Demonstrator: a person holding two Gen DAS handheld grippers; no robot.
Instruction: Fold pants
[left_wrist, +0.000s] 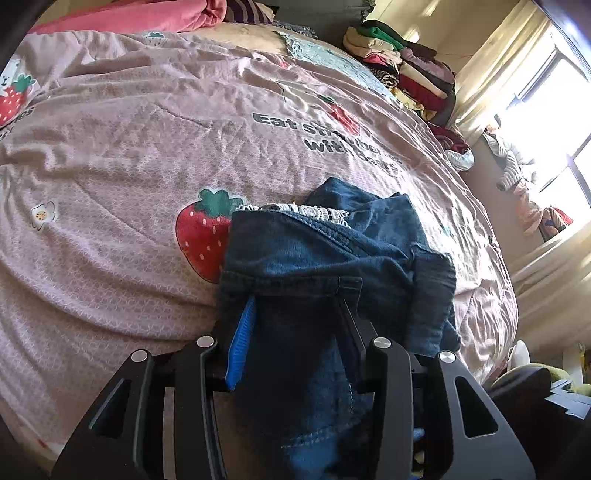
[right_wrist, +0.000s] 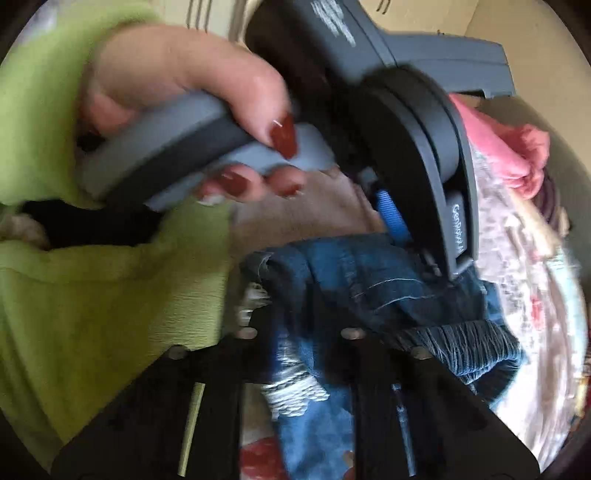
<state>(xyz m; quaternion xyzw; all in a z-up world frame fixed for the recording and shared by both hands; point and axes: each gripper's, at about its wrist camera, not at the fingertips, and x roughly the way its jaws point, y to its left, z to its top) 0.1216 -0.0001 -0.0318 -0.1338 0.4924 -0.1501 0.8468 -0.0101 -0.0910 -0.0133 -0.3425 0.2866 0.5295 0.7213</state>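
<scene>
Denim jeans (left_wrist: 314, 266) are hanging bunched above the pink bedspread (left_wrist: 129, 147), both the left gripper (left_wrist: 295, 321) and right gripper (right_wrist: 303, 332) clamping folds; spreading them flat likely comes next.

Right wrist view motion-blurred; denim pants (right_wrist: 369, 280) hide both grippers' jaws.

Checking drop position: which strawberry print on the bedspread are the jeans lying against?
The big strawberry, mid-bedspread; the jeans overlap its right edge. The others sit far off, near the edges and lettering.
</scene>
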